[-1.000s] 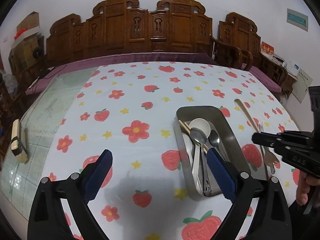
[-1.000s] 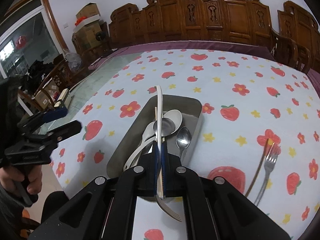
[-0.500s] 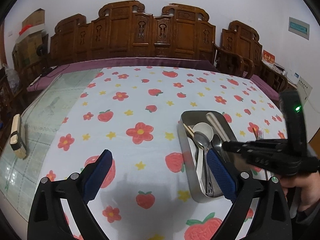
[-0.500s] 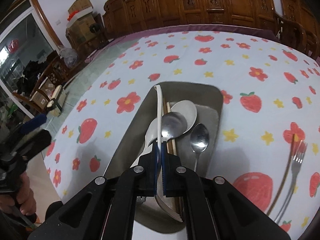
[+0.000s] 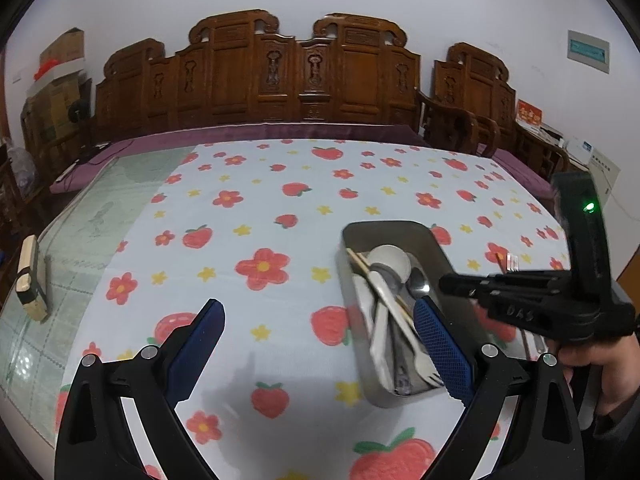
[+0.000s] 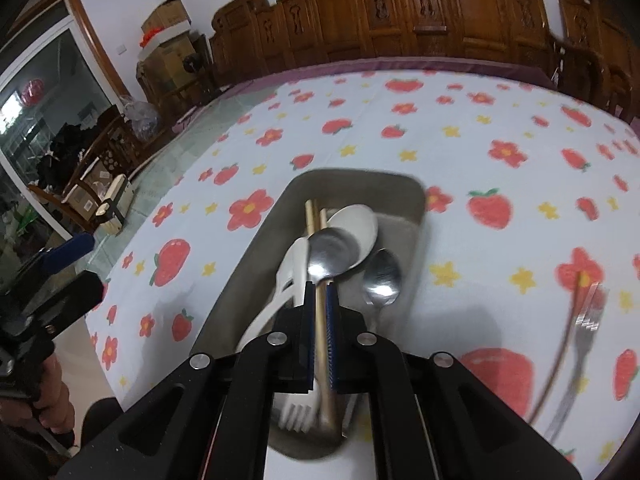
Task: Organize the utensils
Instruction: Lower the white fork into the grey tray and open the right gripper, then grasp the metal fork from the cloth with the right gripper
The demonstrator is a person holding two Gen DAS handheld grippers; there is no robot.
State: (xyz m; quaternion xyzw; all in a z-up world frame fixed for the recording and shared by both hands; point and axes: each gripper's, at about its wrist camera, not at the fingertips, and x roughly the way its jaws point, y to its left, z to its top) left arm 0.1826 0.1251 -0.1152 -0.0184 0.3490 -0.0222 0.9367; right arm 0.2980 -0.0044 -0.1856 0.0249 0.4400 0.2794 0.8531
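Note:
A metal tray (image 6: 360,178) (image 5: 436,240) on the strawberry tablecloth holds a white spoon (image 6: 356,220), two metal spoons (image 6: 332,252), chopsticks (image 6: 312,216) and a white plastic fork (image 6: 298,264) (image 5: 400,320). The fork lies flat in the tray, tines toward me. My right gripper (image 6: 319,286) (image 5: 444,284) hovers low over the tray's near half. Its jaws are opening, with a narrow gap and nothing gripped between them. To the tray's left, my left gripper (image 5: 318,312) stands wide open and empty above the cloth. A metal fork (image 6: 580,328) and a brown chopstick (image 6: 560,344) lie on the cloth right of the tray.
A wooden block (image 5: 30,276) rests on the bare green tabletop at the far left. A carved wooden bench (image 5: 296,76) lines the far edge. A person's hand (image 5: 592,360) holds the right gripper's handle. Cardboard boxes (image 6: 168,20) stand back left.
My right gripper came down closer over the tray and its jaws parted a little. The white fork left them and now lies in the tray. The left gripper hardly moved.

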